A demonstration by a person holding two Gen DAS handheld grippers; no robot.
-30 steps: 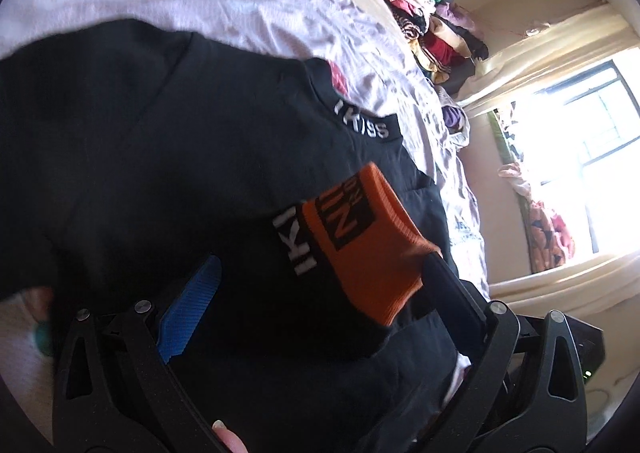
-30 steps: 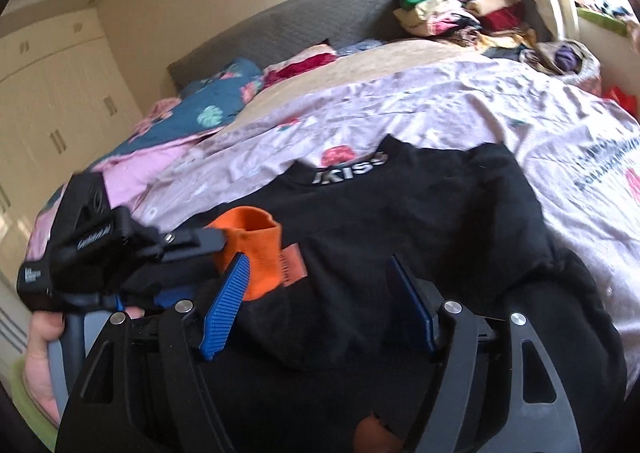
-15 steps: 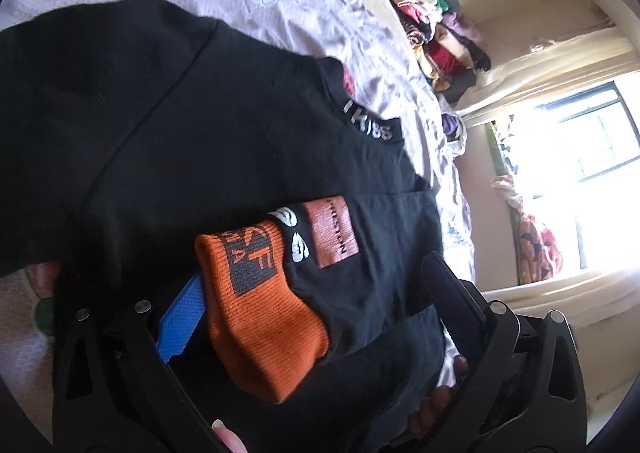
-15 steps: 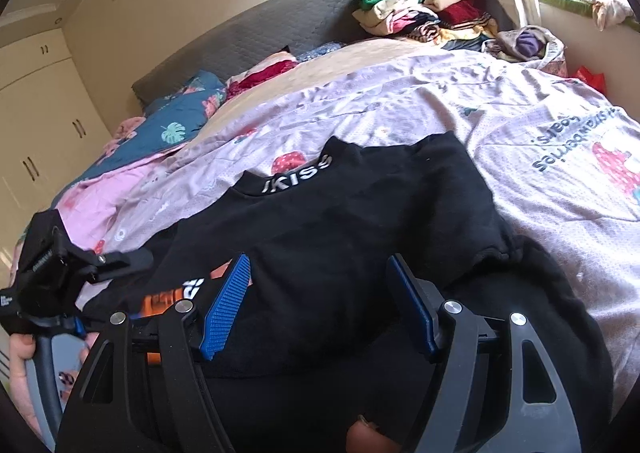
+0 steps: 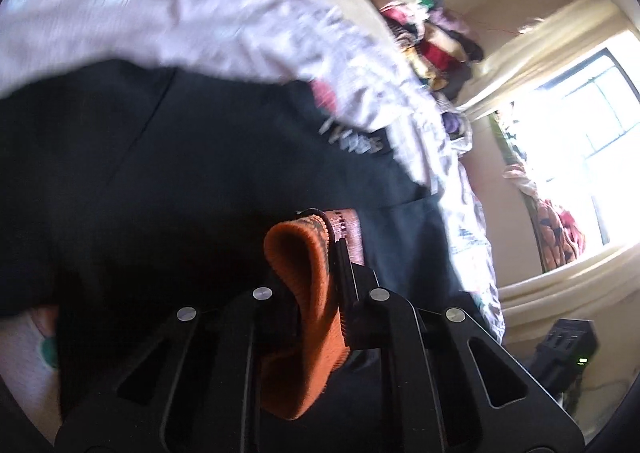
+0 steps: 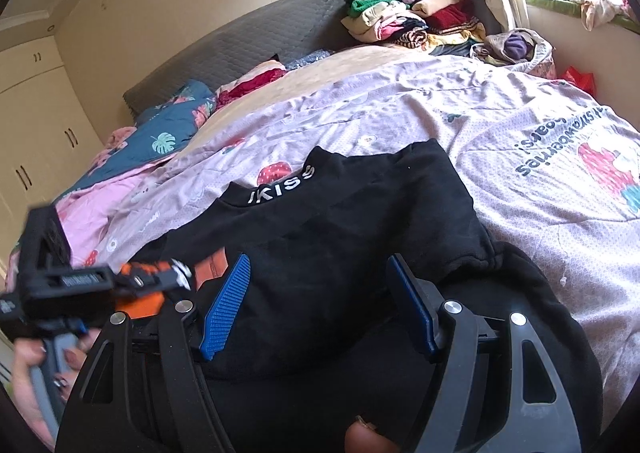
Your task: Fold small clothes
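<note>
A small black sweater (image 6: 340, 221) with a white-lettered collar lies spread on the bed; it also shows in the left wrist view (image 5: 180, 181). My left gripper (image 5: 320, 253) is shut on the sweater's orange cuff (image 5: 308, 293), held over the black fabric. In the right wrist view the left gripper (image 6: 160, 277) sits at the lower left with the orange cuff (image 6: 140, 305) in it. My right gripper (image 6: 316, 301) is open just above the sweater's lower part, its blue pads (image 6: 224, 309) apart with nothing between them.
The bed has a lilac strawberry-print sheet (image 6: 520, 133). A pile of folded clothes (image 6: 412, 21) is stacked at the far corner by the grey headboard (image 6: 240, 49). A blue leaf-print blanket (image 6: 160, 141) lies at the left. A bright window (image 5: 580, 141) is to the right.
My left gripper has closed on the orange cuff, which lay between its open fingers before. The left view is blurred with motion. The right gripper stays open over the sweater.
</note>
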